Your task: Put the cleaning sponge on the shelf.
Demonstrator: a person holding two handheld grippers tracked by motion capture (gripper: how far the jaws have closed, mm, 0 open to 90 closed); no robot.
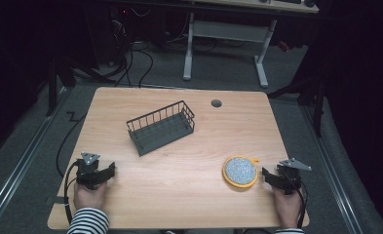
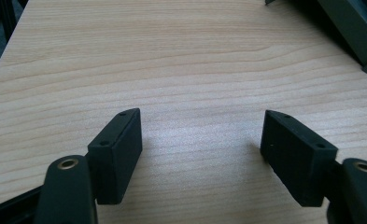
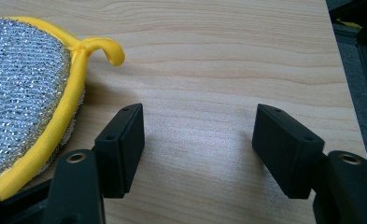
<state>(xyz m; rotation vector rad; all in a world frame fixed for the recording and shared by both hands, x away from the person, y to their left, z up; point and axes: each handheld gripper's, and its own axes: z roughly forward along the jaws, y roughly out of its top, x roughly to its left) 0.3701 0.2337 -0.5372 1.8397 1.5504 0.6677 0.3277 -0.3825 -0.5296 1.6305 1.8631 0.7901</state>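
In the high view, a light wooden table [image 1: 179, 195] carries a dark wire basket [image 1: 161, 126] lying at a slant near the middle, and a round scouring pad [image 1: 240, 171] with a glittery silver face and a yellow rim toward the near right. A grey cable grommet [image 1: 216, 103] sits in the far part of the tabletop. The left gripper [image 1: 112, 170] rests at the near left edge, held by a hand in a striped sleeve [image 1: 88, 222], well apart from the basket. The right gripper [image 1: 265, 176] rests at the near right, just beside the pad's rim. No writing or label can be read anywhere.

In the left gripper view, the jaws stand wide apart over bare wood grain, nothing between them. A corner of the basket [image 2: 354, 28] shows at the upper right.

In the right gripper view, the jaws are likewise spread wide with only tabletop between them. The scouring pad [image 3: 22, 93] lies to the left of them, its yellow hanging loop [image 3: 102, 49] curling off the rim; the near jaw sits just beside the yellow edge, whether touching cannot be told.
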